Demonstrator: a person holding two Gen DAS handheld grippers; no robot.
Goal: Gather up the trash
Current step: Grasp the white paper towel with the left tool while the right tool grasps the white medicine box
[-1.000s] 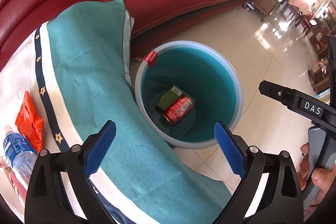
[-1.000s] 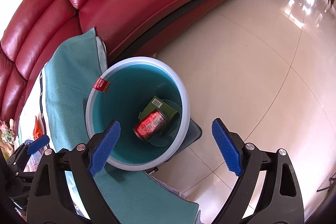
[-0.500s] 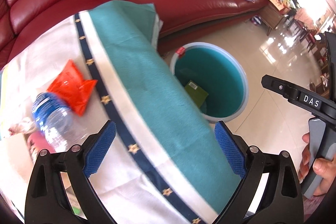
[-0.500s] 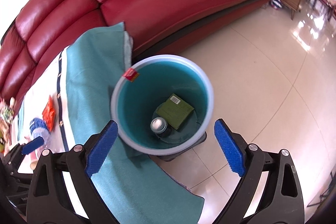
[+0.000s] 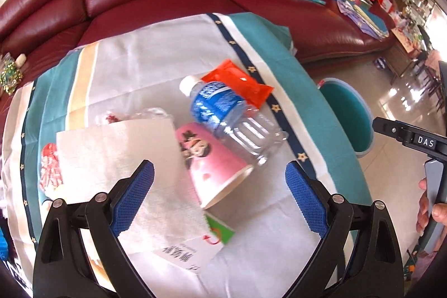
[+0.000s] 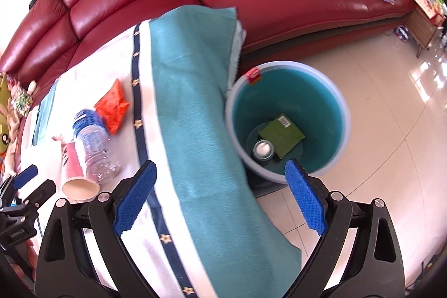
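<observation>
Hovering above the table, your left gripper [image 5: 219, 196] stands with its blue pads wide apart and empty, framing a pink paper cup [image 5: 215, 164] that lies on its side and bears a cartoon figure. Touching the cup's far side lies a clear plastic bottle [image 5: 232, 116] with a white cap and a blue label whose print is too blurred to read. Behind the bottle rests an orange wrapper [image 5: 237, 83]; a white napkin [image 5: 120, 158] lies left of the cup, over a printed card [image 5: 190, 256] whose characters are illegible. Your right gripper [image 6: 220, 196], likewise spread and holding nothing, sits above the tablecloth [image 6: 190, 130] edge beside the teal bin [image 6: 342, 130]. Inside the bin stand a can [image 6: 263, 149] and a green box [image 6: 280, 134] with a barcode. The right gripper's body reads "DAS" in the left view.
</observation>
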